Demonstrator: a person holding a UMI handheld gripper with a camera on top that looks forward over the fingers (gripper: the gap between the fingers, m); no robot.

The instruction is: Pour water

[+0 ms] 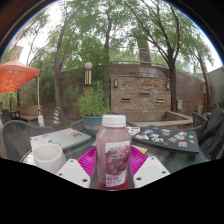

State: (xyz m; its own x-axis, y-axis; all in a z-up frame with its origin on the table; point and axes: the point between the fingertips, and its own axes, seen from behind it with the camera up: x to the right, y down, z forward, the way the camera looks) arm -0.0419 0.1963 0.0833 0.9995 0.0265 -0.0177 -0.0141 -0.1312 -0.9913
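A plastic bottle (112,150) with a pink cap and a red fruit label stands upright between my fingers. My gripper (112,166) holds it by the lower body, with the magenta pads (86,160) pressed against both of its sides. To the left, just beyond my left finger, a white cup (48,157) sits on the table. I cannot see whether the bottle's base rests on the table.
The table (160,145) carries scattered cards or tiles (165,135) at the right and a flat grey sheet (55,138) at the left. Dark chairs (14,138) flank it. A potted plant (92,105), brick wall (140,92), trees and an orange umbrella (15,75) stand behind.
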